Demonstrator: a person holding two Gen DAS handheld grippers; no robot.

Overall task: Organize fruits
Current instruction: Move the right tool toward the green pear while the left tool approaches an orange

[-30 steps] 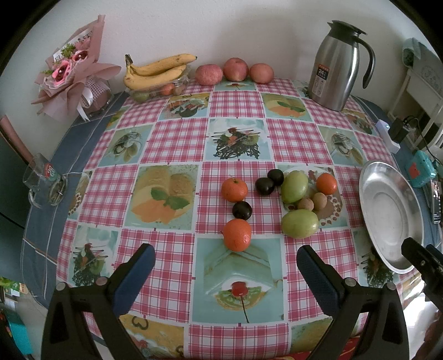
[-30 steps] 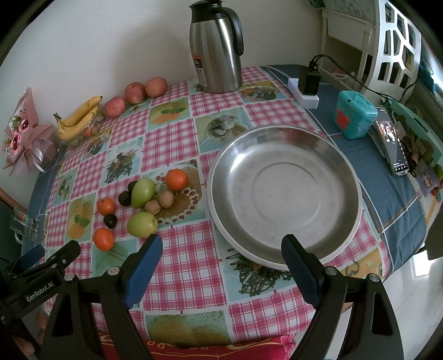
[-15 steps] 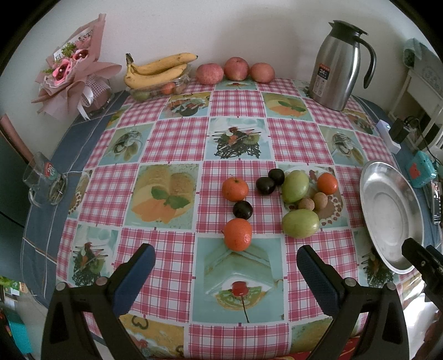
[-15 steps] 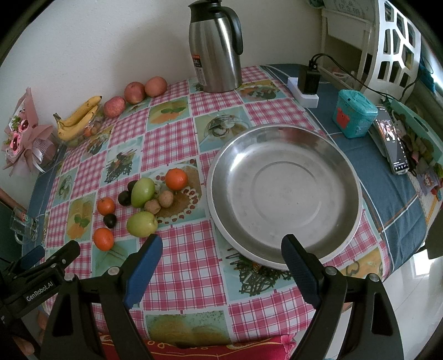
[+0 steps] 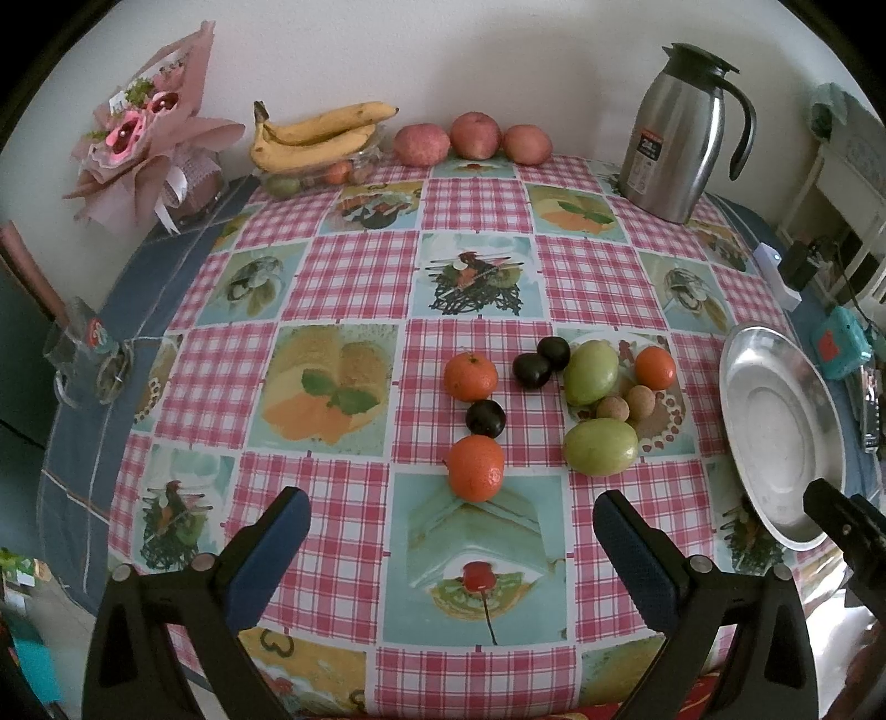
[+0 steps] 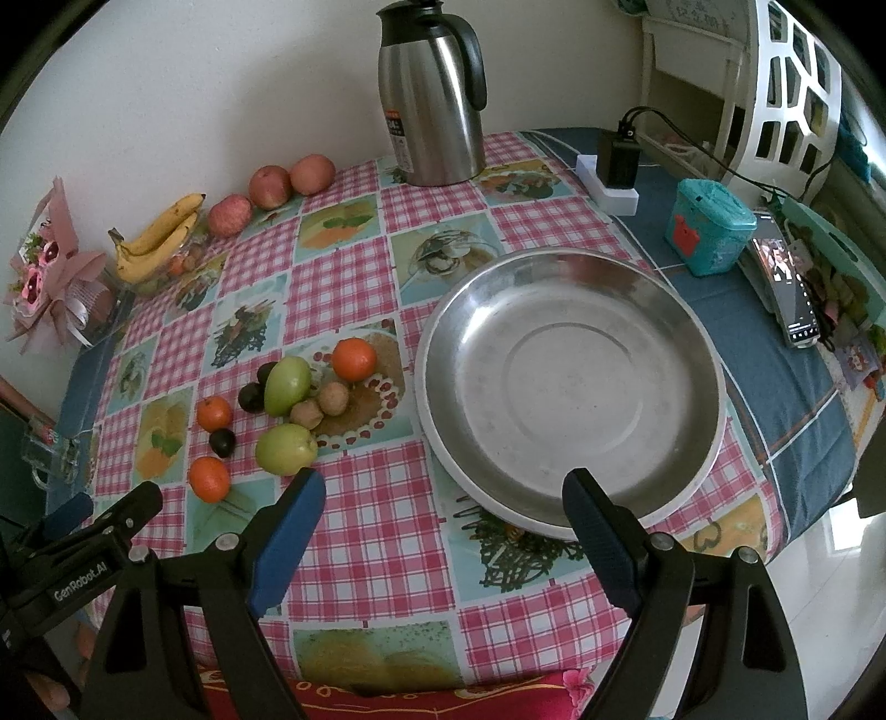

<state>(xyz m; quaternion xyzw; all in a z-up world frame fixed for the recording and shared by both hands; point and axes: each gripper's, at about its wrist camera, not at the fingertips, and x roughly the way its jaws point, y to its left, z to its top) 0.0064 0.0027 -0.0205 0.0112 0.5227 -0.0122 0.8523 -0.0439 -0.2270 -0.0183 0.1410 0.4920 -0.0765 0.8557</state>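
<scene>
Fruits point(image 5: 554, 410) — checked tablecloth point(image 5: 354, 266), white wall point(image 5: 498, 50)

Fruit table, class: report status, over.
Left gripper open, right gripper open, both empty. Fruit cluster on cloth, metal plate bare. Nothing in the way.

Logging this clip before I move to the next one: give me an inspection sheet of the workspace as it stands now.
Surface: table under a pink checked cloth with food pictures.
Job's things: three oranges, three dark plums, two green fruits, two small brown fruits in a loose group; steel plate holds nothing.
Clutter: bananas, three red apples, steel jug, bouquet, teal tin, phone, glass mug.
Grippers: left gripper and right gripper both open, holding nothing.
Cables: charger with black cable.
Surroundings: pale wall, white chair.
</scene>
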